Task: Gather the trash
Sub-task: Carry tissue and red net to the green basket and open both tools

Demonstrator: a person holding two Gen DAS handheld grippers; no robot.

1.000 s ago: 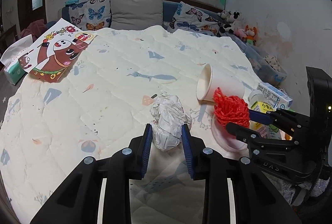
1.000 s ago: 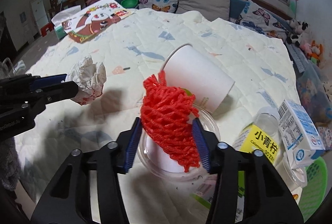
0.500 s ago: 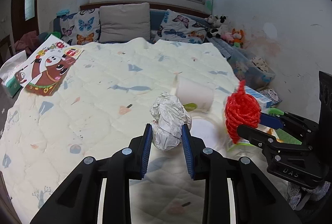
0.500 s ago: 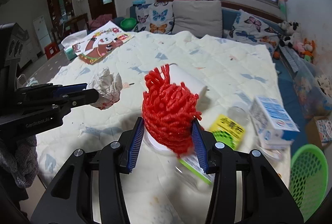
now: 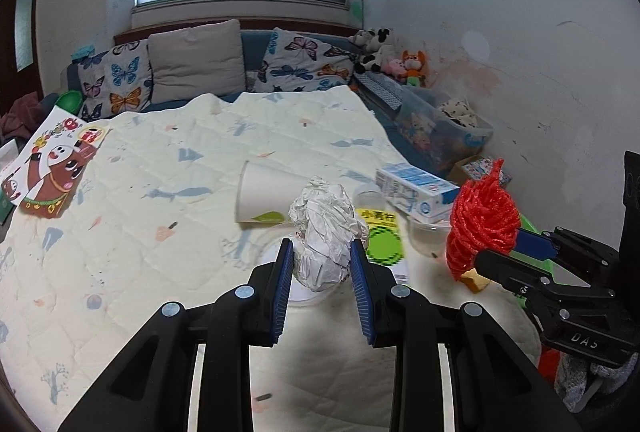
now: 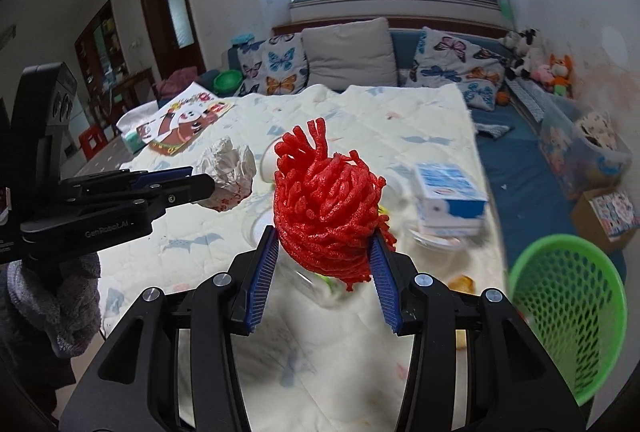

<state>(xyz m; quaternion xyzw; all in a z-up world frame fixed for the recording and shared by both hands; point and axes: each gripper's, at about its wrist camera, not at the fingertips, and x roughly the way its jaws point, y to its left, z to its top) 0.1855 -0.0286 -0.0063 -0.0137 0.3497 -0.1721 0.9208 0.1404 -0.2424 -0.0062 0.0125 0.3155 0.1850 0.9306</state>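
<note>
Now left gripper (image 5: 322, 264) clamps crumpled paper ball (image 5: 326, 232) (aloft); right gripper (image 6: 323, 264) clamps red foam net (image 6: 328, 200).

White paper cup (image 5: 266, 197) lies on its side on the cream quilted blanket (image 5: 160, 168). Right of cup: blue-and-white milk carton (image 5: 416, 191). Far left of cup: cartoon picture book (image 5: 52, 160). Behind cup: grey square pillow (image 5: 196, 61).

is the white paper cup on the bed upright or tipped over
Tipped over. The white paper cup lies on its side on the quilt, its open mouth facing left in the left wrist view.
</note>
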